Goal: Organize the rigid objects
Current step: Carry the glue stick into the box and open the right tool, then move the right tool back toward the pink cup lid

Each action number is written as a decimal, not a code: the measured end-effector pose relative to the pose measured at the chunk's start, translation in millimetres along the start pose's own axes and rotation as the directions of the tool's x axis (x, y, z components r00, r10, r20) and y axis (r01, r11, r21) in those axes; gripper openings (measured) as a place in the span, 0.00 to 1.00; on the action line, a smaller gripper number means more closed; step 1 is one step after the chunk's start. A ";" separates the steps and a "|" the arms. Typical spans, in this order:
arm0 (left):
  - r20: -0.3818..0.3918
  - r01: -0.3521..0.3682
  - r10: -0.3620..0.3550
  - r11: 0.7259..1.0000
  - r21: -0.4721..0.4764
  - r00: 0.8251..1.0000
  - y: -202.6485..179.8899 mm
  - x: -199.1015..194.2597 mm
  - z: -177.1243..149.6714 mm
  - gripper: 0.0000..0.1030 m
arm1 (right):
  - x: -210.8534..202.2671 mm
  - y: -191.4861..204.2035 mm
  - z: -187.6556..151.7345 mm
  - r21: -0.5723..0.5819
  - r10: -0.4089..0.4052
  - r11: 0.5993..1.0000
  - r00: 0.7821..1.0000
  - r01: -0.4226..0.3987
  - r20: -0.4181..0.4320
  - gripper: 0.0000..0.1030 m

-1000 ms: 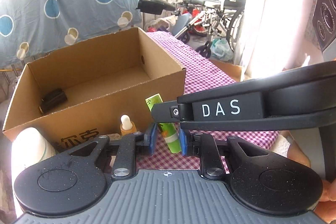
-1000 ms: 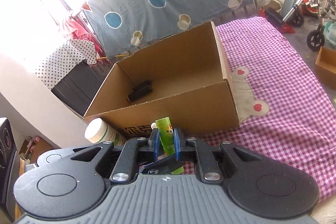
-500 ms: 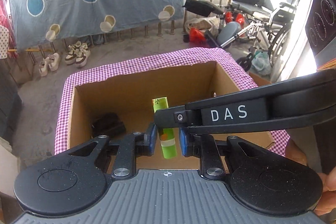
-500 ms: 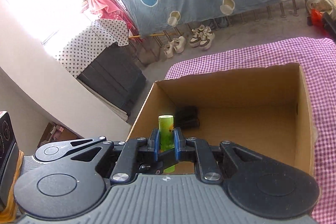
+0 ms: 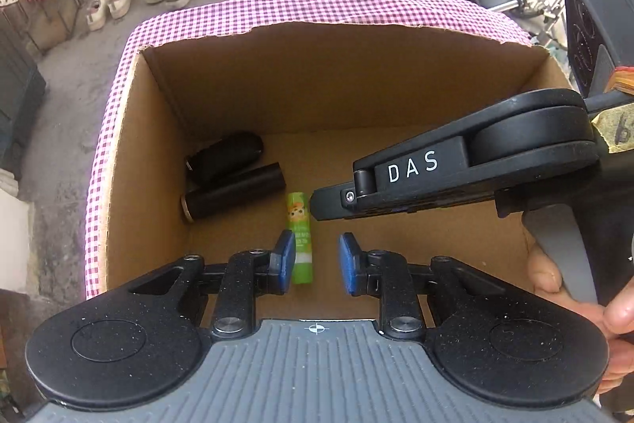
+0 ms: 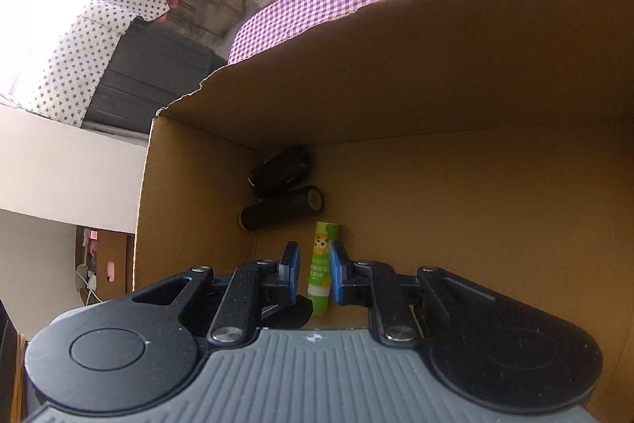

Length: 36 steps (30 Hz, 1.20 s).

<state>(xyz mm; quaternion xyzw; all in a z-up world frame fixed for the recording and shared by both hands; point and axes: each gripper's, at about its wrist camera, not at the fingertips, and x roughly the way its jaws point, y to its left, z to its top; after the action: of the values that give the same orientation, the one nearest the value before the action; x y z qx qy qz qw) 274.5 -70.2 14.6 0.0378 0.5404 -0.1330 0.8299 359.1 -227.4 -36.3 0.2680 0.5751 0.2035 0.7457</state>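
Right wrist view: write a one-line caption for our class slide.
Right gripper, jaws closed on a green tube, reaches into a cardboard box beside two black containers.

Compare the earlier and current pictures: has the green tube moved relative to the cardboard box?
Yes. The green tube was outside the cardboard box, in front of its near wall; now it is inside, beside the black cylinder, between the right gripper pads.
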 end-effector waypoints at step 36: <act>0.136 0.081 -0.106 0.980 0.179 0.985 -54.7 -60.3 -217.0 0.43 | -115.2 -4.3 -297.8 -0.208 -0.076 0.965 0.932 0.158 0.355 0.43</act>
<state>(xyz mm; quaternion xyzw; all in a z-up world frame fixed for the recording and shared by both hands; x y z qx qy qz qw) 44.8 -67.1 -15.9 0.0747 0.4665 -0.2207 0.8533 41.7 -251.9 -10.8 0.1750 0.4233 0.1747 0.8716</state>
